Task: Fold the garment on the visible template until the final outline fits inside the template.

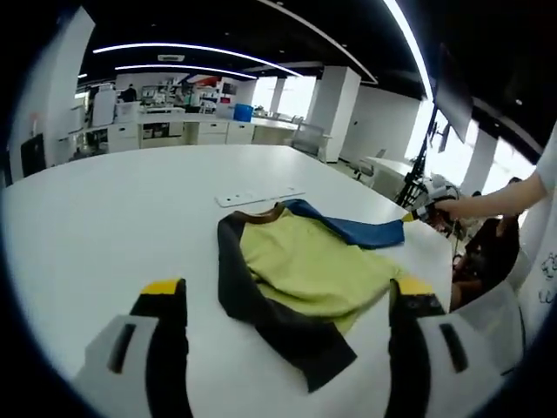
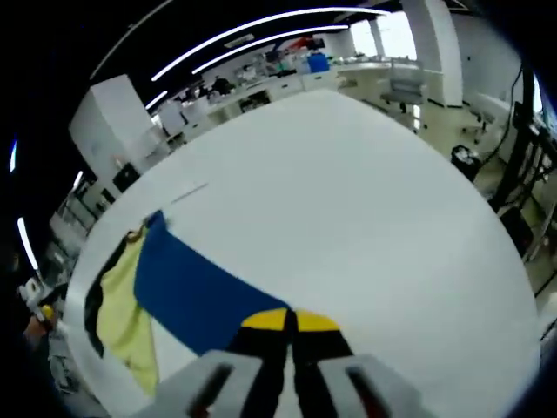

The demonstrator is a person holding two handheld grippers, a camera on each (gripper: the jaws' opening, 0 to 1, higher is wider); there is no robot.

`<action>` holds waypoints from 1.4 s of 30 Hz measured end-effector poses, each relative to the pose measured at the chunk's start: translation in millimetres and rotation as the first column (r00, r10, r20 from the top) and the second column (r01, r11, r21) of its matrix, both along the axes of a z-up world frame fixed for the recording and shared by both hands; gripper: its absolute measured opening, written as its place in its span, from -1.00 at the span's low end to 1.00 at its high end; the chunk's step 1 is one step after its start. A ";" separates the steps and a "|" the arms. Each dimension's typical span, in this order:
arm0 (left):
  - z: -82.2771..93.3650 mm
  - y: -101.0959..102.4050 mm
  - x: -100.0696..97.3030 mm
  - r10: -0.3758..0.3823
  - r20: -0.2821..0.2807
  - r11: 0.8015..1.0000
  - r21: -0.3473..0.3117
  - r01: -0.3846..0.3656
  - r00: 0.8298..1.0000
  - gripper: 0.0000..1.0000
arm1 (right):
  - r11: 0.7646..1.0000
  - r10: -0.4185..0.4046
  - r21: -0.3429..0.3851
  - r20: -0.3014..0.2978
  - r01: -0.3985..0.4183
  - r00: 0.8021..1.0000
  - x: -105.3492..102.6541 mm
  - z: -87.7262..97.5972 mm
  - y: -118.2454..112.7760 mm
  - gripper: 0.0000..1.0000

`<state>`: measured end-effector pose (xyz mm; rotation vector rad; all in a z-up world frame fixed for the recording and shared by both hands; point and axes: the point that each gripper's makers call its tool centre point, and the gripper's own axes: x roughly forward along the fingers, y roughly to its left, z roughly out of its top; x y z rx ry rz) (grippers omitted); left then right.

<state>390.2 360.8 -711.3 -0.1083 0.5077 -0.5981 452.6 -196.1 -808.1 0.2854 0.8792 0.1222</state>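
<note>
A: What is the left gripper point(image 1: 287, 300) doing?
B: It is hovering with its jaws spread wide, gripping nothing.
A: And the right gripper point(image 2: 290, 320)?
B: Its yellow tips are pressing together, pinching the blue sleeve point(image 2: 196, 292). From the left gripper view it is sitting at three o'clock, an arm point(image 1: 500, 202) reaching in.

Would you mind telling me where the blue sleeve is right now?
In the right gripper view the blue sleeve stretches across the table from the yellow body to the right gripper, shut on its end.
</note>
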 end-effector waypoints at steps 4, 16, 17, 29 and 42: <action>-1.1 -2.1 1.9 0.002 -0.004 1.000 0.000 -0.002 1.000 0.88 | 0.999 -0.039 -0.032 0.002 0.039 0.999 14.3 -0.7 -20.1 -1.00; -13.5 1.0 6.6 0.022 -0.031 1.000 0.001 -0.022 0.999 0.87 | 0.991 -0.093 -0.091 0.036 0.096 0.995 52.0 0.2 -59.4 -1.00; -15.0 0.7 6.1 0.024 -0.037 1.000 -0.001 -0.024 0.999 0.87 | 0.991 -0.094 -0.093 0.038 0.097 0.995 51.5 0.8 -57.0 -1.00; -23.8 6.1 7.9 0.043 -0.060 0.999 0.002 -0.043 0.997 0.87 | 0.987 -0.112 -0.110 0.046 0.116 0.993 65.1 -6.6 -56.0 -1.00; -29.4 5.2 5.1 0.058 -0.073 0.998 0.000 -0.058 0.996 0.87 | 0.988 -0.106 -0.107 0.028 0.108 0.994 74.0 -19.8 -66.8 -1.00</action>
